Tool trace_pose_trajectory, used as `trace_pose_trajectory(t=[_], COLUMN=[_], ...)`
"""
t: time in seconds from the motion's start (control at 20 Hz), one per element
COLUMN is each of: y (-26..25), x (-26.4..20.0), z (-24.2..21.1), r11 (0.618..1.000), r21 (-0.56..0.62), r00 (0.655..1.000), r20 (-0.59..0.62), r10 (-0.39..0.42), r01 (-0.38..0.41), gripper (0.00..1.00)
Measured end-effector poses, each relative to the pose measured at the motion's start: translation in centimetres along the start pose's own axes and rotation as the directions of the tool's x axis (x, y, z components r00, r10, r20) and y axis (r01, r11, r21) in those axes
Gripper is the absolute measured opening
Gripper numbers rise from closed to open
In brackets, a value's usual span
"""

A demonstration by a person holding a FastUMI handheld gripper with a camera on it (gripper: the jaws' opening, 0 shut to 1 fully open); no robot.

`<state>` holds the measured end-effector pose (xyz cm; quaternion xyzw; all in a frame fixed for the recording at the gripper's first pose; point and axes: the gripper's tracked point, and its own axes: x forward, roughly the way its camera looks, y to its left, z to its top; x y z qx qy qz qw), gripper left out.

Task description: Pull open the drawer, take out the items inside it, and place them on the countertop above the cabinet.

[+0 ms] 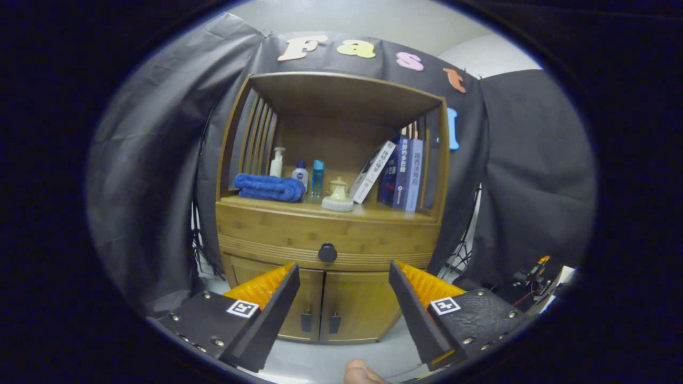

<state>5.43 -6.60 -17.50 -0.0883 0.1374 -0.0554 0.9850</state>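
Gripper view is showing a fingertip of the person (358,372) peeking in at the very bottom, between the bases of the two fingers. Those fingers are standing wide apart, gripping nothing, and the gripper (343,273) is hanging in the air well short of the cabinet (325,234). Beyond the fingertips the two lower doors (320,309) are sitting closed, each with a small dark pull. Just above them the drawer (277,240) is sitting fully shut, its round dark knob (327,252) lining up in the gap between the fingers. Farther back, the surface (373,212) above the drawer is carrying a folded blue towel (268,188), three bottles (299,173), a small pale lidded pot (337,195) and a row of leaning books (397,173).
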Motion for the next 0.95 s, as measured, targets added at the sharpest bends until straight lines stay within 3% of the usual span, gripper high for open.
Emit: trace_pose_trajectory(t=[0.2, 0.4, 0.95], y=[-1.5, -1.9, -1.5], x=[-4.1, -8.1, -11.6], z=[6.9, 11.2, 13.1], r11=[1.0, 0.999, 0.995], r21=[0.02, 0.046, 0.095], r00=[0.999, 0.995, 0.995], r20=[0.051, 0.099, 0.099], r10=[-0.005, 0.006, 0.028], r01=[0.004, -0.011, -0.037], gripper=[1.0, 1.0, 1.0])
